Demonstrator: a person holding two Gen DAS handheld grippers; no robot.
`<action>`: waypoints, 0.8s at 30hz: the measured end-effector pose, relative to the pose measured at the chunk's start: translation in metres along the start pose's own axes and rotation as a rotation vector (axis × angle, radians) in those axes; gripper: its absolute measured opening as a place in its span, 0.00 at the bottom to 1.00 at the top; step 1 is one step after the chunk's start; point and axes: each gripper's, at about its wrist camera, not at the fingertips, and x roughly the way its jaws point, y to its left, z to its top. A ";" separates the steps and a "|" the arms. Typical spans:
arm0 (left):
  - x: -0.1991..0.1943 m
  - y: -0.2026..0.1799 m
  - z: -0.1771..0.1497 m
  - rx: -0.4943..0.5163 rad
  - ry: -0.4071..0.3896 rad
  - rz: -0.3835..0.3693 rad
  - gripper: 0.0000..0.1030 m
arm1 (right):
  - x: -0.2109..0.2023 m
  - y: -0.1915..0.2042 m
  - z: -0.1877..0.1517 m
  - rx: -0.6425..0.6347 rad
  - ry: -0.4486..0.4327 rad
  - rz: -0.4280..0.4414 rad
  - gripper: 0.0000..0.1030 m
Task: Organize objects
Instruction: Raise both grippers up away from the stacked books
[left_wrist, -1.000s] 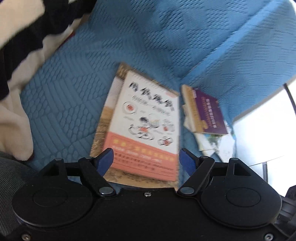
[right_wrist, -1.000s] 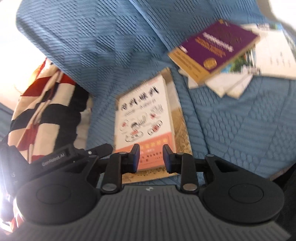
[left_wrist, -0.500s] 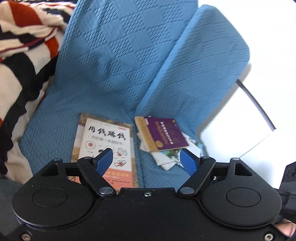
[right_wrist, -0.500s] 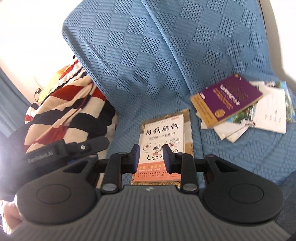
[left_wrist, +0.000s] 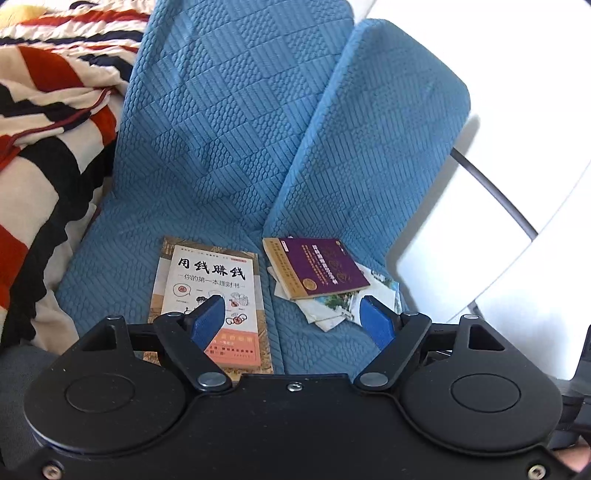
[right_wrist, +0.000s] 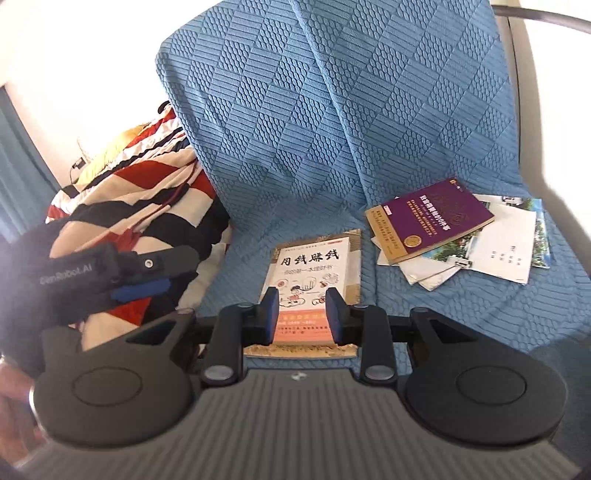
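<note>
While both claws hover tilted down and empty, the left claw (left_wrist: 291, 319) spread wide and the right claw (right_wrist: 302, 314) narrowly parted, the white book (right_wrist: 308, 291) and purple book (right_wrist: 430, 219) lie apart on the blue sofa seat (right_wrist: 461, 306) beside a striped blanket (left_wrist: 44, 129).

Quilted matt blue cloth sofa cover (left_wrist: 229, 122), glossy paper book covers (left_wrist: 212, 291), striped soft cloth blanket (left_wrist: 48, 122).

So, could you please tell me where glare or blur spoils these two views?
Left wrist view: sharp, but the right side beyond the blue sofa cover is blown out white. Right wrist view: top left corner overexposed, the left hand-held gripper hazy in glare; the white-and-orange book reads clearly.
</note>
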 end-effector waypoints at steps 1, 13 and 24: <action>-0.001 -0.001 -0.001 -0.001 0.003 -0.002 0.76 | -0.001 0.000 -0.003 0.000 -0.002 -0.006 0.31; -0.001 -0.024 -0.005 0.027 0.018 -0.017 0.78 | -0.015 -0.013 -0.015 -0.048 -0.010 -0.097 0.32; 0.014 -0.058 -0.002 0.033 0.025 -0.035 0.78 | -0.026 -0.038 -0.020 -0.033 -0.033 -0.138 0.32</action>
